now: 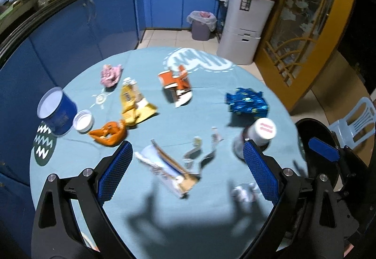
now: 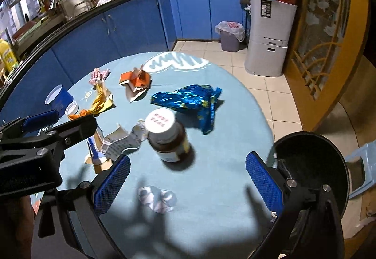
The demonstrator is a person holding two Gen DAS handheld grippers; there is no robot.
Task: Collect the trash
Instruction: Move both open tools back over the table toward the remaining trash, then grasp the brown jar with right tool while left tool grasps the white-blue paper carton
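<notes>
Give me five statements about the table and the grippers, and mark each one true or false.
1. Both grippers are open and hold nothing: left gripper, right gripper. True.
2. The brown bottle has lost its cap. False: a white cap is on it.
3. The blue tin is open, its white lid beside it. True.
4. The blue foil wrapper lies in the bin. False: it lies on the table.
5. The crumpled tissue lies near the right gripper. True.

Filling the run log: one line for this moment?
left gripper open, empty | right gripper open, empty | both above table | trash uncollected | brown bottle upright
</notes>
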